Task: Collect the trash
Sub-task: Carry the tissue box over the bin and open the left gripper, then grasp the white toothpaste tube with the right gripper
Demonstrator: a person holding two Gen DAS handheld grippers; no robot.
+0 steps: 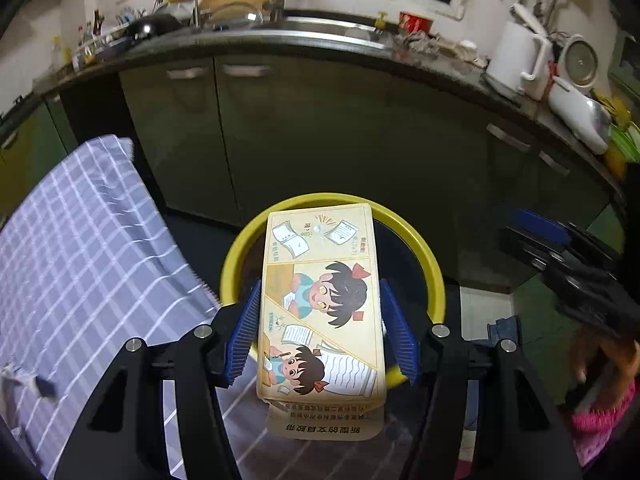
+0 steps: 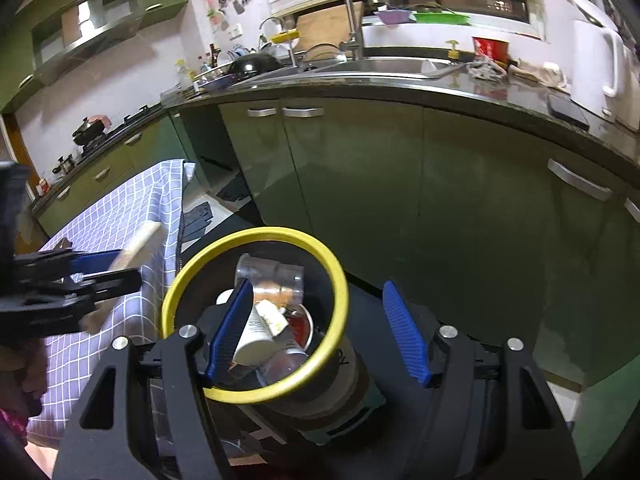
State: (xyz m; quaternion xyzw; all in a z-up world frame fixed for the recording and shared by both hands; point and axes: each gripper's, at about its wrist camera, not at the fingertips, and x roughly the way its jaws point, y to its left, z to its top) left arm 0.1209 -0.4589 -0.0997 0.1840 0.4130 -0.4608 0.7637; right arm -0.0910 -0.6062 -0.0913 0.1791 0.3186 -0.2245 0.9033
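A green-fronted kitchen with a dark counter and steel sink forms the backdrop, and beside it a desk (image 2: 120,216) draped in a lilac checked cloth stands just next to a round black trash bin with a yellow rim (image 2: 256,312). The bin already holds a clear plastic cup (image 2: 272,276), a white tube-like container (image 2: 256,332) and other scraps. The left gripper (image 1: 318,328) points steeply down over the bin, its blue ribbed fingers (image 1: 244,332) pinching a flat beige cardboard box printed with cartoon children (image 1: 320,300) across its width; the box sits above the rim, partly covering the opening. The risk, as I judge it, is that the long box is let go while lying crosswise, so it bridges the rim or tips out toward the desk instead of dropping in; the blurred frame suggests a quick swing, which could also carry it past the opening. The right gripper (image 2: 320,332) hovers tilted down over the same bin with its fingers (image 2: 404,332) spread and nothing between them, near enough to the left gripper that the two could knock together.
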